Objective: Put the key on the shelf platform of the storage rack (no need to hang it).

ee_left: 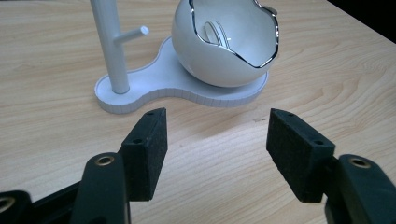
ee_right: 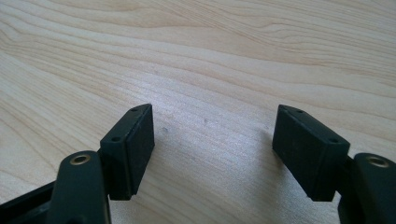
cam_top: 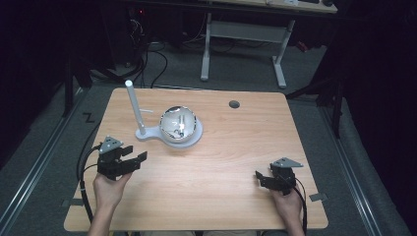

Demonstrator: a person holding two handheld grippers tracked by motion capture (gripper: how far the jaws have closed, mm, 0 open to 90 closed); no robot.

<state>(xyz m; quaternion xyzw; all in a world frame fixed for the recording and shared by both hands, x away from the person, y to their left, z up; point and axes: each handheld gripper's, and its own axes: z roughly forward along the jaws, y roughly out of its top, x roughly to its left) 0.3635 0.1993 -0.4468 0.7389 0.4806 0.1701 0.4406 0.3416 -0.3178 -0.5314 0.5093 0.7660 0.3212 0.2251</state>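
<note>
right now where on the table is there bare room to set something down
Bare wood runs between the left gripper and right gripper, and across the right half past the white stand with its bowl, up to the small hole. It is crowded only around that stand.

Left tongs (cam_top: 134, 155) at 8 o'clock, jaws spread wide, empty, right tongs (cam_top: 261, 178) at 4 o'clock, likewise agape
</note>
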